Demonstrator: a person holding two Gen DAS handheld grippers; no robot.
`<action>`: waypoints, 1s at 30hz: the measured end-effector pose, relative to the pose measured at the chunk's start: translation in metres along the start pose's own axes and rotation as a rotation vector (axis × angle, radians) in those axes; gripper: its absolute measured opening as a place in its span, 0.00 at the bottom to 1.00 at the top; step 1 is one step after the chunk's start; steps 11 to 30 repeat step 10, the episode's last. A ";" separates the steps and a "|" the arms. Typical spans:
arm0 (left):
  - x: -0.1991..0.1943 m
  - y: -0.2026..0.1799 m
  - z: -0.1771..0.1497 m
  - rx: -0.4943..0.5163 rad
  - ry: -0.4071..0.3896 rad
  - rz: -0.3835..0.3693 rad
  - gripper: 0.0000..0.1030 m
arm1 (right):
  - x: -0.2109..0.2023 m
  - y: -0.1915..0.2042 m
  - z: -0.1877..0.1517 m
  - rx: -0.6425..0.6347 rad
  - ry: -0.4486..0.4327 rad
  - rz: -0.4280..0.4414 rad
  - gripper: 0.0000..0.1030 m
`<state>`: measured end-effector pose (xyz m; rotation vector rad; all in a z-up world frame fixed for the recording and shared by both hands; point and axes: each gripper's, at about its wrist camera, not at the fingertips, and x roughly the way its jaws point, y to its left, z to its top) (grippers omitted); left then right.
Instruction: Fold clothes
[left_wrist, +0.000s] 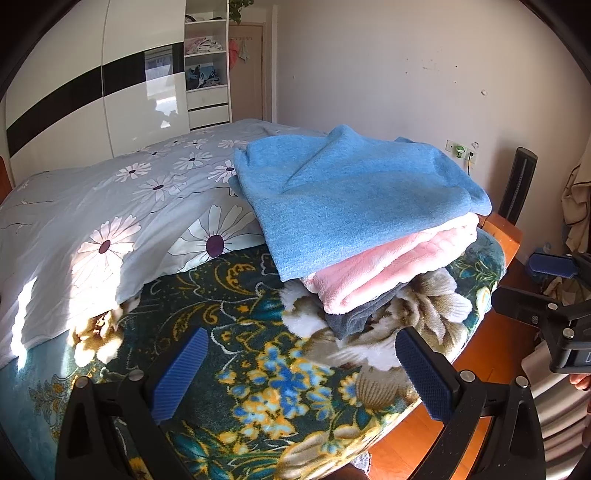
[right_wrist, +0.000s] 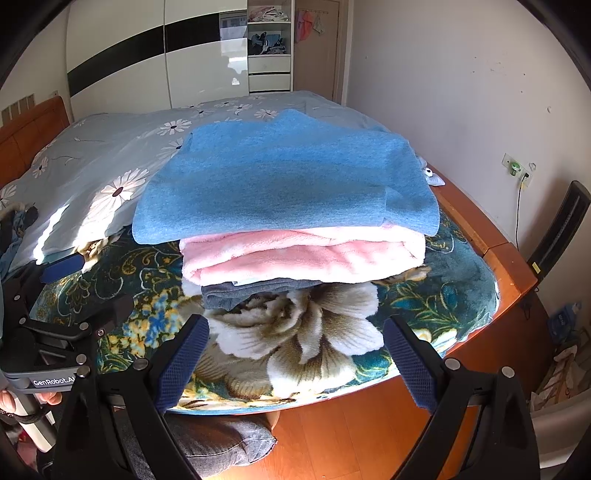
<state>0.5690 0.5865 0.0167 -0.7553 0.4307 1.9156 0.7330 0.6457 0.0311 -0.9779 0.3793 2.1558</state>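
Three folded garments, a blue knit sweater (right_wrist: 284, 181) over pink fleece (right_wrist: 303, 254) and grey cloth (right_wrist: 236, 293), sit stacked mid-bed; my left gripper (left_wrist: 303, 365) and right gripper (right_wrist: 295, 354) hang wide, empty. I'd square overhanging edges gently.

My left black two-finger gripper with blue ribbed pads (left_wrist: 301, 363) hangs with fingers spread wide — nothing between them. My right black gripper with blue mesh pads (right_wrist: 295, 354) is likewise agape, empty, level beside it.
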 end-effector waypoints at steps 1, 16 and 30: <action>0.000 0.000 0.000 -0.001 0.000 0.002 1.00 | 0.000 0.000 0.000 0.001 0.001 0.000 0.93; 0.001 -0.001 -0.002 -0.004 0.003 0.000 1.00 | 0.002 0.000 -0.003 0.001 0.011 0.003 0.93; 0.001 -0.001 -0.002 -0.004 0.003 0.000 1.00 | 0.002 0.000 -0.003 0.001 0.011 0.003 0.93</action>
